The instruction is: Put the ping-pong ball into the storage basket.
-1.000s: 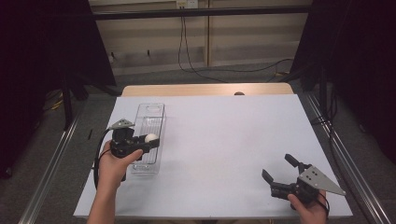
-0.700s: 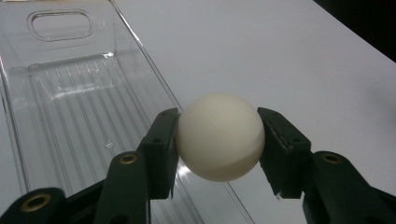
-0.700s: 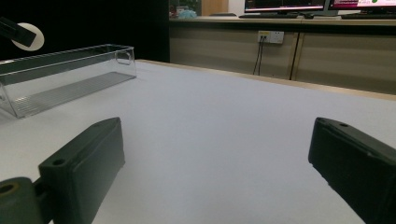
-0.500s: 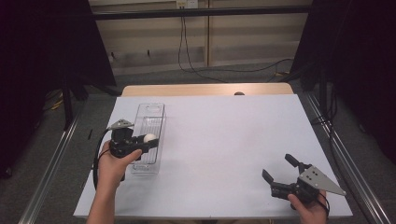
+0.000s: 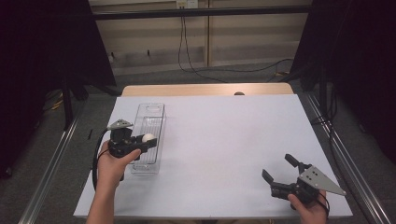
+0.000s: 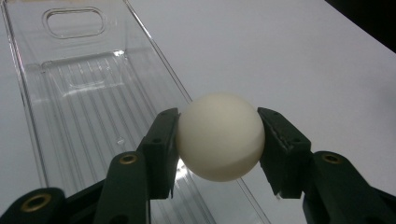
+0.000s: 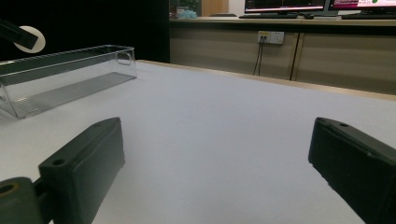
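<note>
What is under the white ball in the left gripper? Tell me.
The white ball, clamped in the left gripper, hangs over the clear tray. Its ribbed floor looks bare; the part beneath ball and jaws is covered.

A lab or office test room is showing here: a white worktop (image 5: 224, 140) sitting between black curtains (image 5: 355, 56), monitors (image 7: 285, 4) glowing on a counter, wall sockets (image 7: 270, 37) feeding cables.

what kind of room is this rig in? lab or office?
Likely a lab or recording bay. A white-topped table stands between dark curtains and floor rails, with cables hanging from a wall socket. The right gripper view adds a bench with monitors behind it, so partly office-like.
</note>
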`<state>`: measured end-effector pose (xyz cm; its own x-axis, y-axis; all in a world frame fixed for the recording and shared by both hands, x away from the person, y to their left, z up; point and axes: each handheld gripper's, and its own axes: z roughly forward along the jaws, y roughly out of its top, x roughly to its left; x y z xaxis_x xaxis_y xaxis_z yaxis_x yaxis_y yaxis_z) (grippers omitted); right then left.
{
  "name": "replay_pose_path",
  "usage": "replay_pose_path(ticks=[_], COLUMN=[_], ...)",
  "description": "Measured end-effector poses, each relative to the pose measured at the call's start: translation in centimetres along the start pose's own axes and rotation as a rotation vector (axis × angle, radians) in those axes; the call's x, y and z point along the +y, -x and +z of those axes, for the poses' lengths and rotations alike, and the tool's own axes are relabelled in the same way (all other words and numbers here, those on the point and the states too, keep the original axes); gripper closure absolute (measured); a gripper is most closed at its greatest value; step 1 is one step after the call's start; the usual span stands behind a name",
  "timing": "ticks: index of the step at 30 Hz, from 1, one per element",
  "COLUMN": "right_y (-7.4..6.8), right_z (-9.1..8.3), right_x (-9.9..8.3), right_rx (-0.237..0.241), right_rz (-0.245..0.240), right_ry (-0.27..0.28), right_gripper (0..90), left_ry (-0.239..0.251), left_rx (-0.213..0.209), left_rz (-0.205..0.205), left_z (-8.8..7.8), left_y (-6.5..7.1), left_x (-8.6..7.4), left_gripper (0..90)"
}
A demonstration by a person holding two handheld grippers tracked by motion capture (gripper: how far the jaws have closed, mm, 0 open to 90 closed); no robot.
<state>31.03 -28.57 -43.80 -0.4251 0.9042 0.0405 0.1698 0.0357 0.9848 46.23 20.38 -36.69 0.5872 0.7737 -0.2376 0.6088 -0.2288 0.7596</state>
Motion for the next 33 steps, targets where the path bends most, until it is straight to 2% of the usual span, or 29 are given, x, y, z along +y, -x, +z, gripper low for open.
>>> replay_pose_path(ticks=[10,24,33], right_y=[-0.01,0.00,0.00], right_z=[-0.01,-0.01,0.02], right_x=[0.01,0.01,-0.01], right_rx=[0.001,0.000,0.002], right_rz=[0.000,-0.001,-0.004], right_ry=[0.000,0.000,-0.001], right_gripper=[3.1,3.2,3.2], left_ry=[0.001,0.002,-0.003], left_rx=[0.012,0.017,0.024], left_rz=[-0.009,0.005,0.000], left_z=[0.14,0.19,0.26], left_y=[-0.16,-0.36,-0.49], left_x=[-0.13,-0.18,-0.27], left_gripper=[51.2,51.2,51.2])
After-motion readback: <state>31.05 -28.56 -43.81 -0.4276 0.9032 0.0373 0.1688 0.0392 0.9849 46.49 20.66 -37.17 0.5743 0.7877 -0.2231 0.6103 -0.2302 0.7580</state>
